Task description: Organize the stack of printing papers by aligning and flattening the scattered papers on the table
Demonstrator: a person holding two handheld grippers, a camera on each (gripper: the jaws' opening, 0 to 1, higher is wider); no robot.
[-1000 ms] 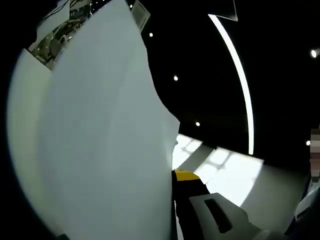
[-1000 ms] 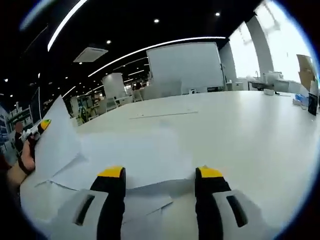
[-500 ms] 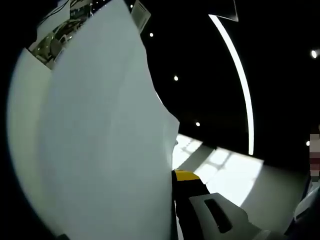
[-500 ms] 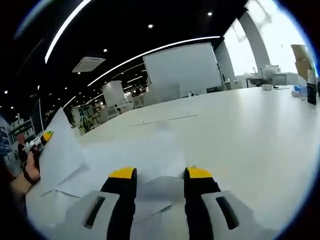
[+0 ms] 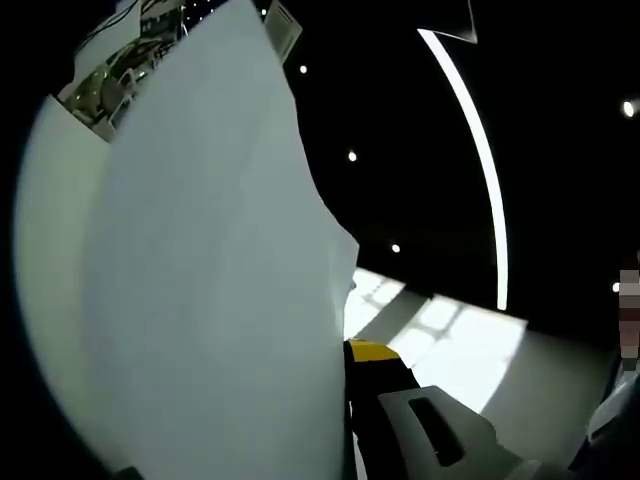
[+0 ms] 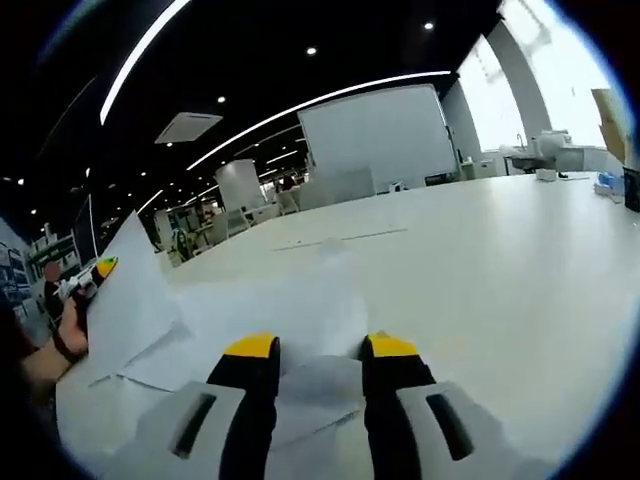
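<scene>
A large white sheet (image 5: 200,280) stands upright across the left gripper view. My left gripper (image 5: 348,352) is shut on its edge; the yellow-tipped right jaw shows and the sheet hides the other. In the right gripper view that left gripper (image 6: 98,268) holds the raised sheet (image 6: 135,300) at the far left, with a person's hand (image 6: 62,335) behind it. Scattered white papers (image 6: 270,305) lie overlapping on the white table (image 6: 500,270). My right gripper (image 6: 320,347) is open, its jaws narrowly either side of a lifted paper edge (image 6: 318,385).
The table stretches far to the right and back. A thin strip (image 6: 340,240) lies on it beyond the papers. Small items (image 6: 610,180) stand at the far right edge. A white board (image 6: 375,130) stands behind the table.
My right gripper's jaws have drawn closer together around the paper edge, and its view has shifted slightly. The left gripper and its raised sheet have held still.
</scene>
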